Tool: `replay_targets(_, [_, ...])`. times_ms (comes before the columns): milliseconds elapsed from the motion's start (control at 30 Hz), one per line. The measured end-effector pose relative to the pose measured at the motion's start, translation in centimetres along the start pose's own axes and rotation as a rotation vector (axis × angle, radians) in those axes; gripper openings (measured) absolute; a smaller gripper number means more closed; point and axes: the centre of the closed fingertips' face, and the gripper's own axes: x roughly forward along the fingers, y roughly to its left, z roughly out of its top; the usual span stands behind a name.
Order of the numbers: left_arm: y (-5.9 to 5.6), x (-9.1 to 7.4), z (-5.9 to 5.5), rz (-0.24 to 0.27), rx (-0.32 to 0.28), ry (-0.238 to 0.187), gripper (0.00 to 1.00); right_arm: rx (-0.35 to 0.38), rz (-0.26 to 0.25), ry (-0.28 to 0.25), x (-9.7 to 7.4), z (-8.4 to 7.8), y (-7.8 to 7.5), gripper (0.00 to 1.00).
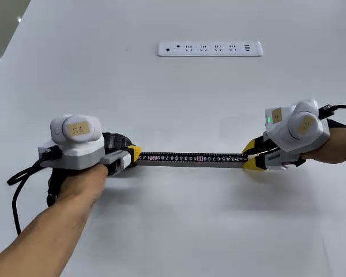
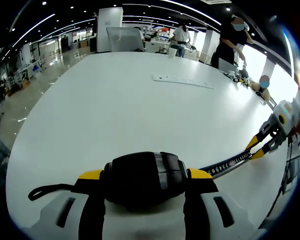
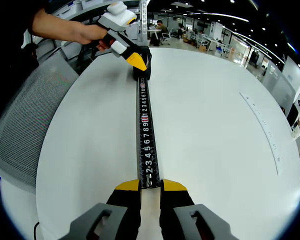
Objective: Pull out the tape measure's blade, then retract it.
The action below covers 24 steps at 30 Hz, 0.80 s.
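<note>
The left gripper (image 2: 145, 175) has its yellow-tipped jaws clamped on either side of the black tape measure case (image 1: 115, 143), which fills the gap between them. The right gripper (image 3: 150, 186) has its jaws drawn nearly together, pinching the free end of the blade (image 3: 146, 135). The blade is pulled out and runs straight from the case to the right jaws, numbers facing up, low over the bench (image 1: 179, 225); whether it touches the surface cannot be told. A hand (image 1: 83, 182) holds the left gripper, and a black cable (image 1: 17, 179) trails from it. The bench is broad, white and bare around the tape, with a white power strip (image 1: 210, 48) lying flat well beyond it. A grey mesh chair (image 3: 25, 125) stands at the bench's edge, and people (image 2: 230, 40) stand in the open, ceiling-lit room behind
</note>
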Motion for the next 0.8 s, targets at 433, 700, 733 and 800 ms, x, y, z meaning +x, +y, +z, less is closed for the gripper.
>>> replay_targets(433, [-0.07,-0.11,-0.08,-0.015,0.004,0.007,0.58,-0.005,0.006,0.005,0.04,0.05,-0.03,0.10])
replay_targets(700, [-0.09,-0.14,-0.12,-0.023,0.004,0.010,0.58,-0.012,0.011,0.004,0.33,0.49,-0.06,0.10])
replay_targets(733, [-0.09,-0.14,-0.13,-0.024,0.003,0.010,0.59,-0.012,0.011,0.004,0.35,0.53,-0.07,0.10])
replay_targets(800, [-0.09,-0.15,-0.14,-0.026,0.002,0.009,0.59,-0.013,0.013,0.004,0.40,0.59,-0.06,0.10])
